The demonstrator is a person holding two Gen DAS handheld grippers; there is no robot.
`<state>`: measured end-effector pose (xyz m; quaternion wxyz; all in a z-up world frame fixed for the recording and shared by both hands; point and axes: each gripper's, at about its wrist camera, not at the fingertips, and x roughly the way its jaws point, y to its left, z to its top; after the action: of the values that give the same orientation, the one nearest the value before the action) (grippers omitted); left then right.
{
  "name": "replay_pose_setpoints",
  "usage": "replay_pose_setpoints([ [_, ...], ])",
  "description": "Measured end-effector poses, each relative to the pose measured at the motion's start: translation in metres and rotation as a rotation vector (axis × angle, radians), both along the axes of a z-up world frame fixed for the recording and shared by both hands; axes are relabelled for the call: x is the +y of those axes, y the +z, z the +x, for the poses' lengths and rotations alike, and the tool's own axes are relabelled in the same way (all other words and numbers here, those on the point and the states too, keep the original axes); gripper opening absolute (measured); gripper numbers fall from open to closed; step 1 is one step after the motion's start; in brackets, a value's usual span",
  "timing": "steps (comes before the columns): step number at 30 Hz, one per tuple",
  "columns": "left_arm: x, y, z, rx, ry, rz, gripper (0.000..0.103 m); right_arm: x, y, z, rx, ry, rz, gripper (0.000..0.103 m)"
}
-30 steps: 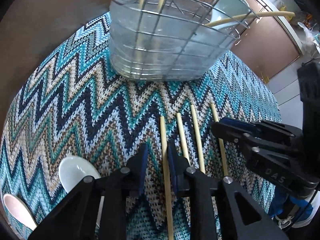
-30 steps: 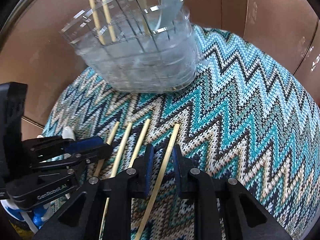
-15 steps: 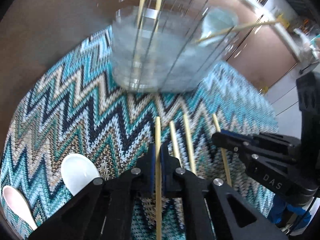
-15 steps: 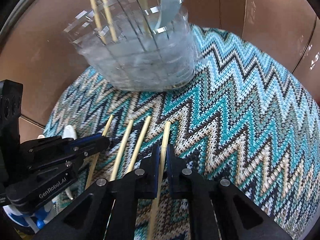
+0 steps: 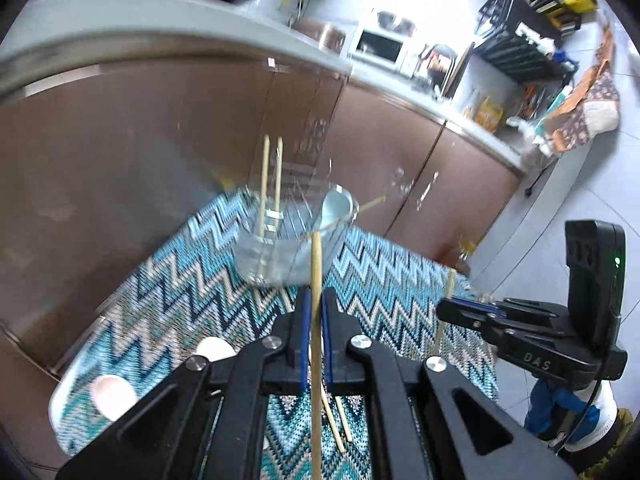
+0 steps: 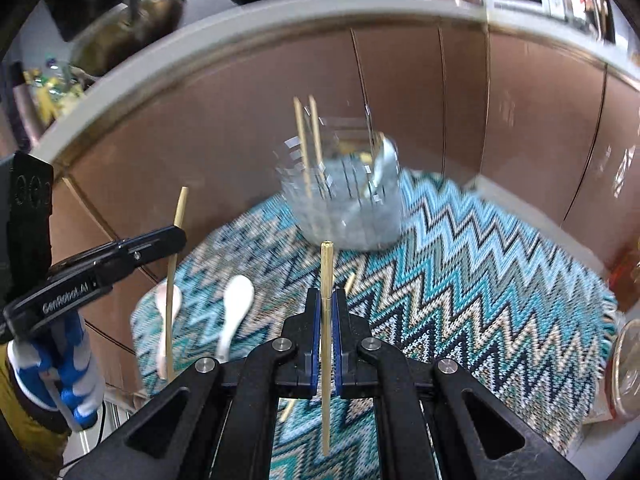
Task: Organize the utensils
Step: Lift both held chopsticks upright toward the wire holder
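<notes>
My left gripper (image 5: 315, 312) is shut on a wooden chopstick (image 5: 316, 264) and holds it upright above the zigzag mat (image 5: 168, 292). My right gripper (image 6: 326, 312) is shut on another chopstick (image 6: 326, 272), also lifted; it shows at the right of the left wrist view (image 5: 464, 312). The left gripper shows in the right wrist view (image 6: 176, 236) with its chopstick (image 6: 179, 208). The clear wire utensil holder (image 5: 280, 248) stands at the mat's far end with two chopsticks (image 5: 265, 168) and a spoon inside. Two chopsticks (image 5: 340, 420) lie on the mat below.
Two white spoons (image 6: 236, 304) lie on the mat's left side, also visible in the left wrist view (image 5: 112, 392). Brown cabinet doors (image 6: 400, 92) and a grey counter rise behind the mat. A glass jar (image 6: 628, 368) stands at the mat's right edge.
Both grippers, shut on a chopstick each, have risen well above the mat and tilted up, so the holder looks smaller and the kitchen counter has come into view.
</notes>
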<state>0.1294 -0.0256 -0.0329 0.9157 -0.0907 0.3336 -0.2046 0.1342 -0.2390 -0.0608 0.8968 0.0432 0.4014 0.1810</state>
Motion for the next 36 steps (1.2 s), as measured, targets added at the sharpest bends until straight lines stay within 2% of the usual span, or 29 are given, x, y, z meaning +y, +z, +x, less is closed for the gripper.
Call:
replay_pose_setpoints([
  [7,0.028,0.043,-0.041,-0.105,0.026,-0.031,0.005,0.007,0.050,-0.052,-0.135,0.000,0.016,0.005],
  [15,0.040,0.074,-0.076,-0.189,0.028,-0.046,0.005,0.019,0.082,-0.095,-0.236,0.008,0.000,0.005],
  [25,0.051,0.091,-0.090,-0.239,0.026,-0.076,0.005,0.028,0.107,-0.116,-0.317,0.001,0.010,0.005],
  [36,0.050,0.091,-0.083,-0.250,0.014,-0.088,0.005,0.034,0.114,-0.111,-0.360,0.015,0.028,0.005],
])
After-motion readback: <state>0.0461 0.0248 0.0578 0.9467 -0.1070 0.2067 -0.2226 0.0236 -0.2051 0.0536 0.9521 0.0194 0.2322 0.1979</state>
